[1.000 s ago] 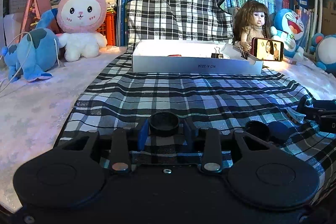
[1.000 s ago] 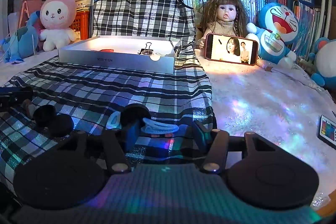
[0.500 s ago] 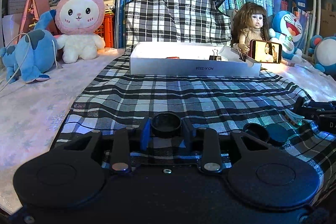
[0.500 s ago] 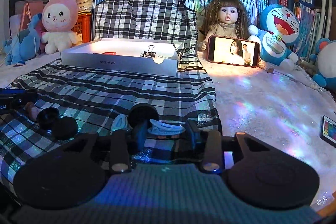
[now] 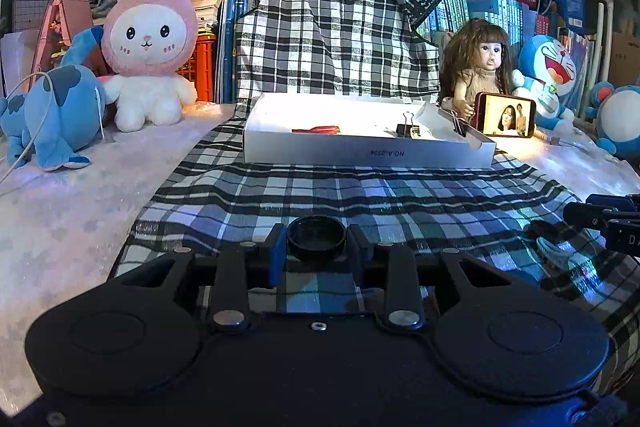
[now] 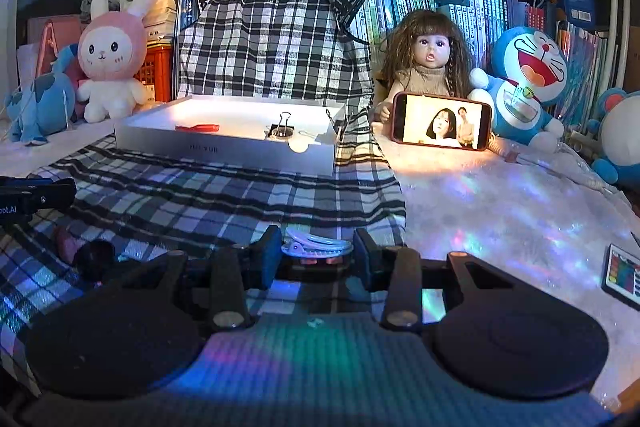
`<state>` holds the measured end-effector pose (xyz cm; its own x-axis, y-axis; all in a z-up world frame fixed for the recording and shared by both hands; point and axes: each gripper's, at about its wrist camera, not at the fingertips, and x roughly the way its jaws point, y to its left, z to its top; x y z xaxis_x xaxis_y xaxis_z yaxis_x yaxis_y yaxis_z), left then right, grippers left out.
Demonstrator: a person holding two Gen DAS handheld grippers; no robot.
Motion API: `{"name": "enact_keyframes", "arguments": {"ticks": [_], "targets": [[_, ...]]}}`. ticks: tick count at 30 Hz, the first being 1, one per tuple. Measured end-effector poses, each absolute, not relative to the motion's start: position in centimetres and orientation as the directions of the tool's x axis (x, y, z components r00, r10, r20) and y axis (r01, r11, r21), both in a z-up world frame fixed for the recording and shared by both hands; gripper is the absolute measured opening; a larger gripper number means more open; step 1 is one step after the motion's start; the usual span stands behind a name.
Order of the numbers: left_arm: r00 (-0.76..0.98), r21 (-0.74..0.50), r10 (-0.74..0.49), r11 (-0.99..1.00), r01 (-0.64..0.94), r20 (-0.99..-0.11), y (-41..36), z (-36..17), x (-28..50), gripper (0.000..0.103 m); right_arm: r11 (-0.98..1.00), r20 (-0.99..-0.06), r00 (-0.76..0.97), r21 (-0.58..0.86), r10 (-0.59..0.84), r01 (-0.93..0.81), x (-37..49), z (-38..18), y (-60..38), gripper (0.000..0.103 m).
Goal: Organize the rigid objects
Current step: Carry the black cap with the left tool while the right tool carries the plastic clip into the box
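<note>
My left gripper (image 5: pixel 317 245) is shut on a small black round cap (image 5: pixel 317 241), low over the plaid cloth (image 5: pixel 360 195). The right gripper (image 6: pixel 316 251) is shut on a white hair clip (image 6: pixel 316 245), one pad at each end of it. Farther back on the cloth stands a white shallow box (image 5: pixel 368 151) holding a red item (image 5: pixel 316 129) and a black binder clip (image 5: pixel 408 129). The box (image 6: pixel 224 151) also shows in the right wrist view. Another black cap (image 6: pixel 94 255) lies on the cloth to the left of the right gripper.
A doll (image 6: pixel 428 67) props up a lit phone (image 6: pixel 440 123) right of the box. Plush toys (image 5: pixel 148 43) sit at the back left and more at the far right, with books and crates behind. A small remote (image 6: pixel 624 275) lies at the right edge.
The right gripper's jaws have closed in onto the white hair clip. The left gripper has kept the black cap and has hardly moved.
</note>
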<state>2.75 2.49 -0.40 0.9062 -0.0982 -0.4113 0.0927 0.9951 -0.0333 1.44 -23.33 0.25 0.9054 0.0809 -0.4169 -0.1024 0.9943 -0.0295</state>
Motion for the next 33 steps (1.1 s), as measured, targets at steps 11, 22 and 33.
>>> {"name": "enact_keyframes", "arguments": {"ticks": [11, 22, 33], "targets": [[0.895, -0.039, -0.113, 0.994, 0.107, -0.431, 1.9, 2.2, 7.0, 0.030, 0.991, -0.429, 0.894, 0.065, 0.133, -0.116, 5.5, 2.4, -22.9, 0.045], [0.879, -0.087, -0.154, 0.988, 0.129, -0.451, 1.4, 4.7, 14.2, 0.030, 0.988, -0.460, 0.876, 0.123, 0.144, -0.097, 12.9, 4.2, -22.2, 0.045], [0.818, -0.136, -0.156, 0.986, 0.096, -0.554, 2.0, 3.7, 21.9, 0.030, 0.986, -0.539, 0.828, 0.130, 0.155, -0.100, 19.3, 3.5, -20.6, 0.045]]}}
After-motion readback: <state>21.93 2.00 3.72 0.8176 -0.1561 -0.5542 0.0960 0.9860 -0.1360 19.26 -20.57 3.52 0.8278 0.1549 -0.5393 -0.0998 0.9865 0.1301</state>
